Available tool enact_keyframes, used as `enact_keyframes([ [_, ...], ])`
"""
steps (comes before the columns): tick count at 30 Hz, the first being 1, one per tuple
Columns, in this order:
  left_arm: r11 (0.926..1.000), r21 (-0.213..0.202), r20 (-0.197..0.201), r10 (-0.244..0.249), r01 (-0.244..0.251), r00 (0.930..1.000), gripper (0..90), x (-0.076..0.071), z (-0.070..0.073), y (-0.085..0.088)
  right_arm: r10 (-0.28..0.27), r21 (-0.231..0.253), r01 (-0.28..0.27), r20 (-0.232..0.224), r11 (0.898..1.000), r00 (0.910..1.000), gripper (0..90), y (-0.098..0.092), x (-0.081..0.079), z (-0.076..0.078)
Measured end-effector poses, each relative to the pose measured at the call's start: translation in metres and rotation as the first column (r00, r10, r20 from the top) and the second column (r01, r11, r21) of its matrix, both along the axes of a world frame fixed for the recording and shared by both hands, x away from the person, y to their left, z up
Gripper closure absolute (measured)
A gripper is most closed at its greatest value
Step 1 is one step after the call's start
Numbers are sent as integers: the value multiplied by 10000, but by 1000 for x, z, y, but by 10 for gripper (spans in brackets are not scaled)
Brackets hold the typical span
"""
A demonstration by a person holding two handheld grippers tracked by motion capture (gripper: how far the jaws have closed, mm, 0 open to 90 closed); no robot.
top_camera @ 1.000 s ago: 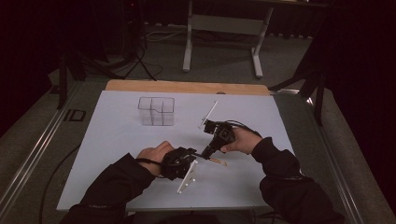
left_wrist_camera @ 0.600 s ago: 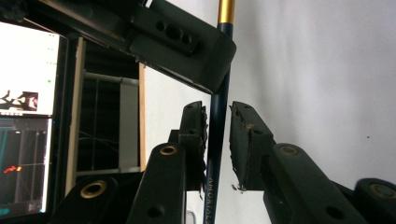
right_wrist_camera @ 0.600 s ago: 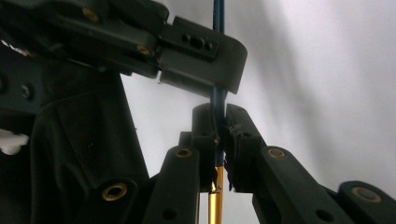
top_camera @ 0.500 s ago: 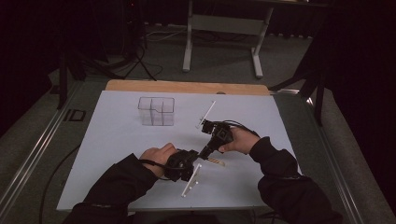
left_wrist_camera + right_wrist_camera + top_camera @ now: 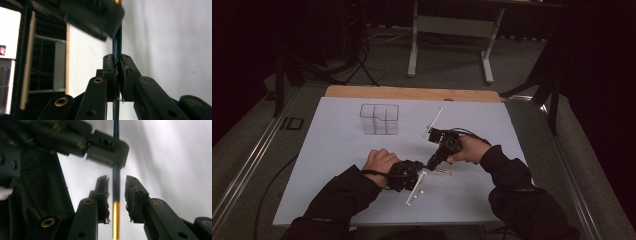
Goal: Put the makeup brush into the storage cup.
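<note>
Pencil (image 5: 117,47): top hidden behind right gripper (image 5: 116,185); print on shaft unreadable.
Left gripper (image 5: 117,65): clamped on pencil.
Right gripper: jaws just parted, pencil between, untouched.

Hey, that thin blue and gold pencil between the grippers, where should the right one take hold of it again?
Grip the pencil on its bare blue shaft, just short of the left gripper, which clamps it. The right gripper, jaws just opened, already straddles it; close squarely across the shaft, since it's thin and round.
</note>
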State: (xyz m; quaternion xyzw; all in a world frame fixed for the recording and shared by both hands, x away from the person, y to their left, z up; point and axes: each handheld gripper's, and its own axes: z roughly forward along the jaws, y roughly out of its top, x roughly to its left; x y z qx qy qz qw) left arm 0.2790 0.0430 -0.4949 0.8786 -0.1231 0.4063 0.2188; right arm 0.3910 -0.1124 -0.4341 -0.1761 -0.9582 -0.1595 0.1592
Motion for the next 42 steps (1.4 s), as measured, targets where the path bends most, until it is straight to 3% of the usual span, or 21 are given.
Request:
enact_keyframes([
  [2, 9995, -255, -243, 173, -179, 9996, 846, 2, 1, 2, 0, 0, 0, 0, 10000, 10000, 669, 0, 0, 0],
  [4, 9912, -1173, -1347, 450, -610, 9899, 846, 9, 6, 10, -377, 275, 369, 287, 9989, 9989, 578, -5, 2, 10],
  [9, 9854, -1401, -2081, 666, -971, 9758, 846, 15, 12, 18, -728, 1007, 638, 886, 9929, 9934, 436, -11, 3, 27],
  [10, 9676, -2221, -2507, 624, -1201, 9661, 846, 15, 10, 18, -849, 1165, 717, 1119, 9906, 9901, 426, -12, 3, 32],
  [12, 9461, -2811, -3096, 692, -1608, 9483, 846, 20, 15, 25, -1106, 1615, 862, 1492, 9831, 9826, 342, -18, 1, 46],
  [17, 9177, -3355, -3762, 767, -2129, 9234, 846, 25, 19, 33, -1440, 2449, 1024, 1583, 9641, 9768, 193, -28, 0, 64],
  [19, 8973, -3682, -4107, 779, -2435, 9084, 846, 27, 20, 37, -1698, 2813, 1095, 1997, 9534, 9650, 173, -34, -3, 74],
  [20, 8736, -4026, -4464, 732, -2733, 8918, 846, 30, 21, 42, -1765, 2957, 1035, 2318, 9496, 9566, 154, -36, -4, 76],
  [21, 8736, -4026, -4464, 732, -2733, 8918, 846, 30, 21, 42, -1765, 2957, 1035, 2318, 9496, 9566, 154, -36, -4, 76],
  [23, 8480, -4305, -4799, 749, -3090, 8741, 846, 32, 22, 47, -2146, 3459, 851, 3558, 9344, 9096, 135, -43, -9, 79],
  [24, 8329, -4392, -4963, 874, -3367, 8637, 846, 34, 22, 52, -2267, 3605, 821, 3801, 9291, 8968, 135, -45, -11, 80],
  [25, 8329, -4392, -4963, 874, -3367, 8637, 846, 34, 22, 52, -2267, 3605, 821, 3801, 9291, 8968, 135, -45, -11, 80],
  [27, 8066, -4616, -5238, 882, -3693, 8473, 846, 35, 22, 57, -2605, 4224, 690, 4149, 9038, 8718, 135, -52, -16, 83],
  [28, 7727, -4908, -5489, 845, -4025, 8316, 846, 37, 22, 62, -2677, 4356, 657, 4210, 8977, 8667, 135, -54, -18, 84],
  [29, 7727, -4908, -5489, 845, -4025, 8316, 847, 37, 22, 62, -2718, 4439, 631, 4244, 8938, 8637, 135, -56, -19, 84],
  [30, 7586, -5004, -5596, 844, -4173, 8244, 847, 38, 23, 65, -2718, 4439, 631, 4244, 8938, 8637, 135, -56, -19, 84],
  [31, 7250, -5278, -5753, 780, -4424, 8142, 846, 40, 25, 72, -2772, 4416, 548, 4573, 8955, 8450, 134, -60, -23, 84],
  [32, 7250, -5278, -5753, 780, -4424, 8142, 846, 40, 25, 72, -2825, 4401, 604, 4596, 8959, 8420, 133, -62, -25, 83],
  [37, 6494, -5862, -5919, 650, -4844, 8034, 846, 41, 33, 86, -3224, 4831, 745, 4541, 8724, 8306, 129, -73, -34, 76],
  [39, 6397, -5939, -5937, 609, -4880, 8024, 846, 41, 34, 88, -3270, 4941, 754, 4461, 8661, 8331, 129, -75, -36, 74],
  [42, 5986, -6152, -6070, 556, -5131, 7927, 846, 40, 38, 92, -3387, 5143, 704, 4497, 8547, 8264, 115, -82, -42, 67],
])
